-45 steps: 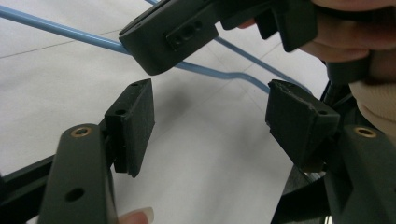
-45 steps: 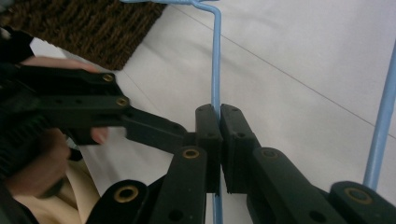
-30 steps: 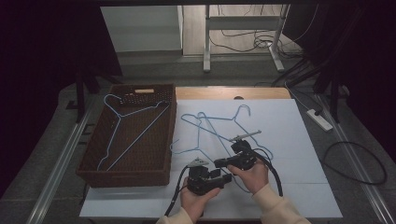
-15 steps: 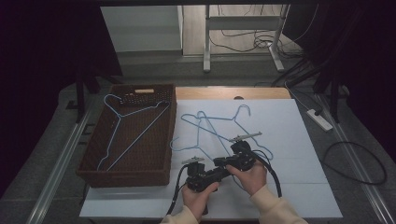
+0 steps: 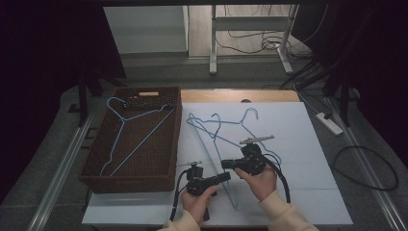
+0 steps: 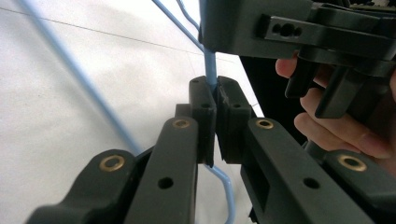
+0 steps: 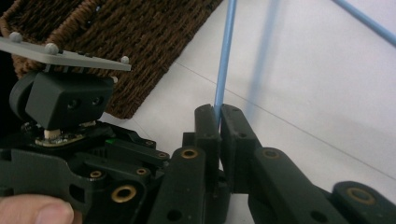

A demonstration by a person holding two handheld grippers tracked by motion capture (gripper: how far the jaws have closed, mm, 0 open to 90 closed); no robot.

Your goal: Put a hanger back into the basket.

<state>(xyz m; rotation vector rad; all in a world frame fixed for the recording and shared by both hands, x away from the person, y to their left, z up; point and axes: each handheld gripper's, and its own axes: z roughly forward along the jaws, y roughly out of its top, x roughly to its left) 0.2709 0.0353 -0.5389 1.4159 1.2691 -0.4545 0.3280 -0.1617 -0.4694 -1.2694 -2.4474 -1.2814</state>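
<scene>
Dim room, cables on the floor (image 5: 269, 43) behind a white-topped bench (image 5: 308, 139) with a wicker basket (image 5: 159, 159) at its left. The left gripper (image 5: 222, 177) has just clamped its jaws on a blue wire hanger (image 5: 217, 144) at the bench's near middle. The right gripper (image 5: 226, 164) pinches the same wire.

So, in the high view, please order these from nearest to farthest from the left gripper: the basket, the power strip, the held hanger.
1. Held hanger: clamped in the left gripper.
2. Basket: left side.
3. Power strip: far right, on the floor.
</scene>
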